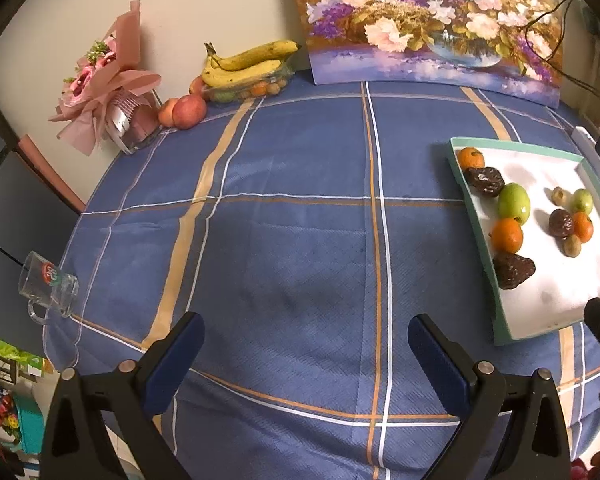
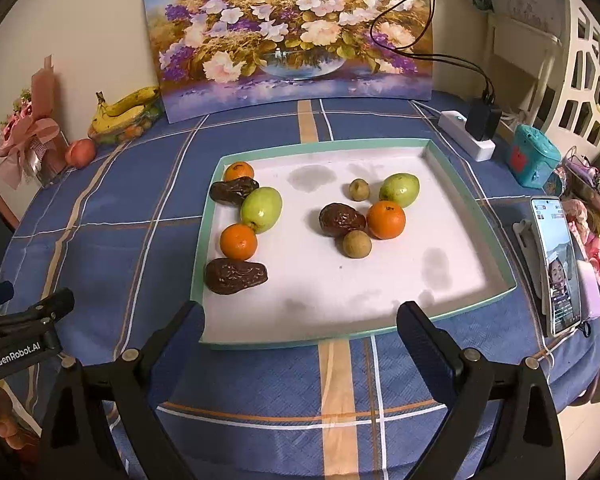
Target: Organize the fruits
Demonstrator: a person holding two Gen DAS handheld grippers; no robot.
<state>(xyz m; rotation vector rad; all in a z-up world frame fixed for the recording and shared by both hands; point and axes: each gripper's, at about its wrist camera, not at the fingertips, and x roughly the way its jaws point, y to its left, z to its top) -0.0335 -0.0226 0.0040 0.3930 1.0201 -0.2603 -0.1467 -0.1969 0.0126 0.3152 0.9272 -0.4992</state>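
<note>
the blue table cloth [image 1: 300,220] has lots of free room on the left. the white tray [image 2: 380,280] has low walls that keep the fruits [image 2: 261,209] from rolling off; a row hugs its left edge. the right gripper [image 2: 300,332] and left gripper [image 1: 306,344] are both spread wide, holding nothing.

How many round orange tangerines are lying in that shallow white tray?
3. One orange tangerine sits in the far left corner of the white tray, a second midway along its left edge, and a third in the right-hand cluster. None seems hidden.
</note>
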